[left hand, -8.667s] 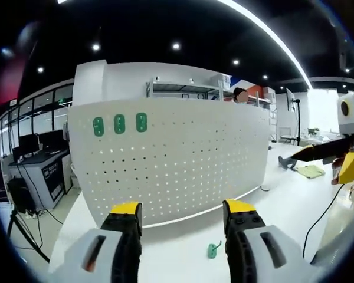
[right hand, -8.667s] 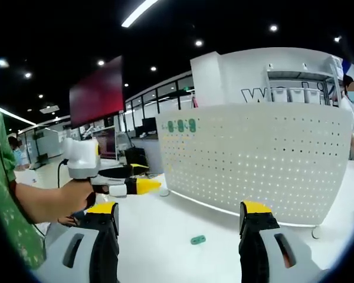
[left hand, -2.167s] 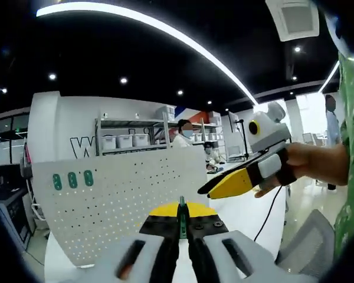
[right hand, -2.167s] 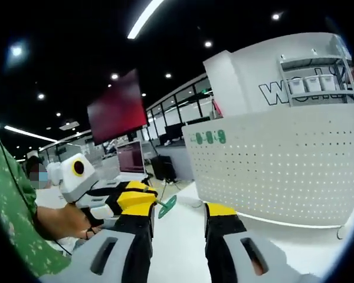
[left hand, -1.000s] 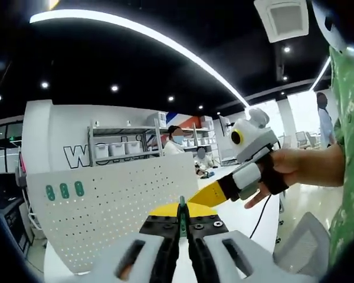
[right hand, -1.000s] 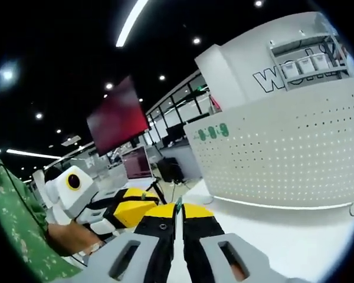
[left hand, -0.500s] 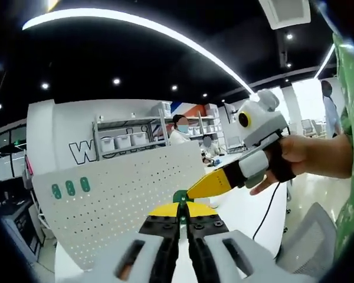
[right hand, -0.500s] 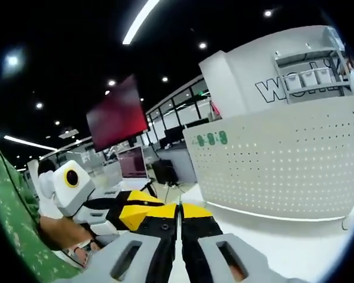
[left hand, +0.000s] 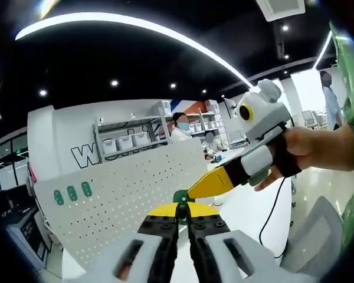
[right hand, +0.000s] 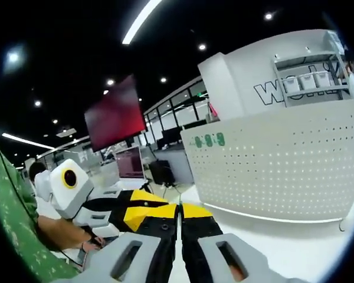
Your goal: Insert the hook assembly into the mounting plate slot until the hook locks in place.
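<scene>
- Left gripper view: the left gripper (left hand: 182, 217), with yellow-tipped black jaws, has its jaws pressed together on a small green plastic hook assembly (left hand: 181, 197), whose rounded green head pokes up just above the jaw tips.
- The right gripper (left hand: 194, 191) enters from the right, held in a person's hand (left hand: 304, 153); its yellow tip reaches the green head and seems to touch it, though the exact contact is too small to judge. Whether its jaws are parted cannot be told from this angle.
- Behind the jaws stands the white perforated mounting plate (left hand: 124, 197), upright, well apart from the held hook, with three green hooks (left hand: 72, 193) already sitting in its upper left part.
- Most of the hook's body is hidden between the jaws.
- Right gripper view: the right gripper (right hand: 178, 216) has its yellow-and-black jaws closed together; only a thin sliver shows between the tips, so what they pinch cannot be made out.
- The left gripper (right hand: 143, 212) lies just beside it on the left, its yellow tip against the right jaws, held by a hand that is partly cut off below.
- The mounting plate (right hand: 277, 171) stands to the right, with the three green hooks (right hand: 207, 141) near its upper left corner.
</scene>
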